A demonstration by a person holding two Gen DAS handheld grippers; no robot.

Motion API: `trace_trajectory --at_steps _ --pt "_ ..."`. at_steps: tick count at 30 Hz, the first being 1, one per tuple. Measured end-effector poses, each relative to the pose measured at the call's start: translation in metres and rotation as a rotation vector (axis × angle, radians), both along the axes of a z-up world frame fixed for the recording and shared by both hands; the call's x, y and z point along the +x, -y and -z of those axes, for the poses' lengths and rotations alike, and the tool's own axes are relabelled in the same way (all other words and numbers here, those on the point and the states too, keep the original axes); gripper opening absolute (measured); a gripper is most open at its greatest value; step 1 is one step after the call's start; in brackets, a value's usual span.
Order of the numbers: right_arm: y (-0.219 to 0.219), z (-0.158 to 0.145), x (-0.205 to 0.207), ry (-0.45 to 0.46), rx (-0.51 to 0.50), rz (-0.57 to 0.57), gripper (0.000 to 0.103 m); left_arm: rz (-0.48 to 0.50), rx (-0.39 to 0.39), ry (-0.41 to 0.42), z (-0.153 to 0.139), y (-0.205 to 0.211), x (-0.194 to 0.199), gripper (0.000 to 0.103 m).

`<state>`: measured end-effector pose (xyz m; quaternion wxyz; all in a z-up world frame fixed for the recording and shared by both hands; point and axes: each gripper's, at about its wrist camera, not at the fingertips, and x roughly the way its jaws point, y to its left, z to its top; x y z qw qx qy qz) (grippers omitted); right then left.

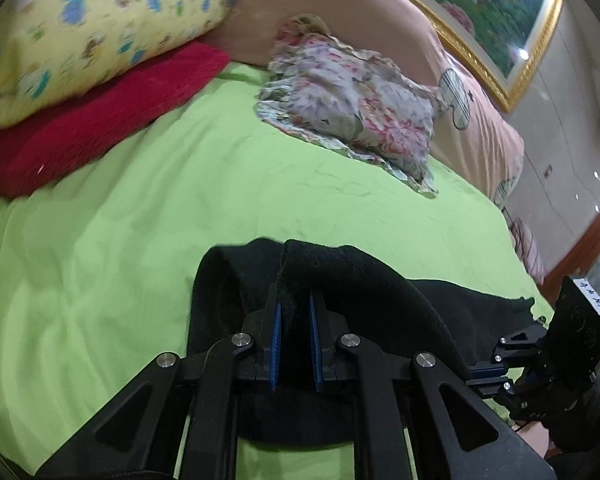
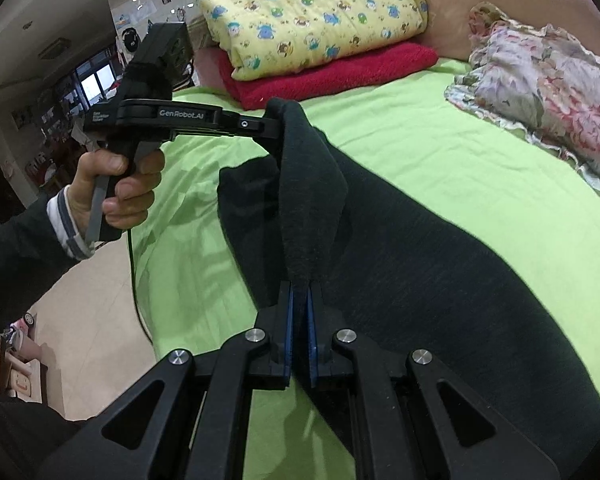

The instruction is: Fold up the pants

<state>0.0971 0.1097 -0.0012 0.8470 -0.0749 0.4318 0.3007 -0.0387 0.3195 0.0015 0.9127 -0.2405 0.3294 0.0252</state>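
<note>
both grippers pinch the black pants point(image 2: 440, 264), which drape across the green sheet point(image 2: 480, 168) from centre to lower right. left gripper point(image 1: 294, 300) clamps a raised fold; right gripper point(image 2: 300, 292) likewise, bottom centre.

The left gripper point(image 1: 294, 312) is clamping a thick fold of the black pants point(image 1: 380, 280) between its blue pads point(image 1: 275, 346), and the cloth is bunching up over the fingertips and draping away to the right across the green bedsheet point(image 1: 160, 208). The right gripper point(image 1: 540, 360) is showing at the right edge (its jaws are hidden from here). Farther back, a yellow printed quilt point(image 1: 100, 28) is lying on a red folded blanket point(image 1: 100, 116), and a floral pillow point(image 1: 352, 104) is leaning against the pink headboard point(image 1: 340, 4).
</note>
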Motion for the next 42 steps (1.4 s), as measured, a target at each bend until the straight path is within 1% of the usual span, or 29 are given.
trace_trajectory --at_steps 2,3,6,9,10,12,13,15,17,19,21,22,23,24,25,26,29,31,37,40,42 --pt "-0.002 0.003 -0.002 -0.005 0.001 -0.003 0.011 -0.032 -0.011 -0.009 0.006 -0.002 -0.006 0.016" --pt "-0.002 0.004 -0.002 -0.012 0.004 -0.002 0.011 -0.049 -0.016 -0.018 0.009 -0.003 -0.009 0.020" --pt "0.000 0.005 -0.003 -0.032 0.035 0.003 0.013 -0.105 -0.052 -0.036 0.016 -0.007 -0.021 0.021" --pt "0.001 0.007 -0.007 -0.061 0.080 0.000 0.013 -0.145 -0.071 -0.042 0.018 -0.003 -0.034 0.023" --pt "0.000 0.006 -0.007 -0.064 0.089 -0.002 0.013 -0.152 -0.078 -0.044 0.018 -0.002 -0.039 0.026" --pt "0.000 0.008 -0.008 -0.077 0.111 -0.003 0.013 -0.180 -0.098 -0.042 0.018 0.001 -0.049 0.040" --pt "0.000 0.008 -0.008 -0.082 0.117 -0.002 0.013 -0.190 -0.098 -0.038 0.016 0.002 -0.053 0.043" --pt "0.001 0.007 -0.009 -0.090 0.141 0.003 0.013 -0.223 -0.108 -0.024 0.013 0.004 -0.064 0.056" --pt "0.004 0.006 -0.009 -0.095 0.166 0.011 0.013 -0.248 -0.139 -0.004 0.009 0.005 -0.073 0.059" --pt "0.010 0.002 -0.009 -0.097 0.198 0.029 0.013 -0.253 -0.164 0.004 0.005 0.007 -0.077 0.060" --pt "0.020 -0.003 -0.007 -0.089 0.227 0.064 0.014 -0.258 -0.171 0.005 0.001 0.008 -0.077 0.066" --pt "0.026 -0.006 -0.005 -0.083 0.239 0.088 0.017 -0.265 -0.174 0.007 -0.001 0.009 -0.076 0.067" --pt "0.031 -0.007 -0.004 -0.079 0.245 0.107 0.025 -0.275 -0.179 0.006 -0.004 0.010 -0.075 0.069" --pt "0.038 -0.010 -0.002 -0.069 0.255 0.137 0.030 -0.282 -0.187 0.003 -0.005 0.010 -0.073 0.070" --pt "0.044 -0.012 -0.001 -0.061 0.267 0.159 0.043 -0.288 -0.199 0.002 -0.006 0.010 -0.071 0.070" --pt "0.054 -0.015 0.001 -0.050 0.288 0.190 0.046 -0.292 -0.212 0.000 -0.007 0.011 -0.069 0.070" --pt "0.073 -0.018 0.007 -0.043 0.304 0.261 0.046 -0.297 -0.229 -0.017 -0.007 0.015 -0.061 0.070" --pt "0.083 -0.017 0.011 -0.043 0.300 0.303 0.046 -0.290 -0.223 -0.033 -0.007 0.018 -0.055 0.070" --pt "0.110 -0.017 0.032 -0.048 0.278 0.441 0.046 -0.334 -0.155 -0.121 -0.006 0.023 -0.040 0.070" --pt "0.122 -0.015 0.051 -0.065 0.275 0.502 0.046 -0.377 -0.125 -0.163 -0.003 0.022 -0.035 0.070" --pt "0.128 -0.011 0.068 -0.085 0.246 0.538 0.046 -0.402 -0.106 -0.191 0.001 0.021 -0.036 0.070"
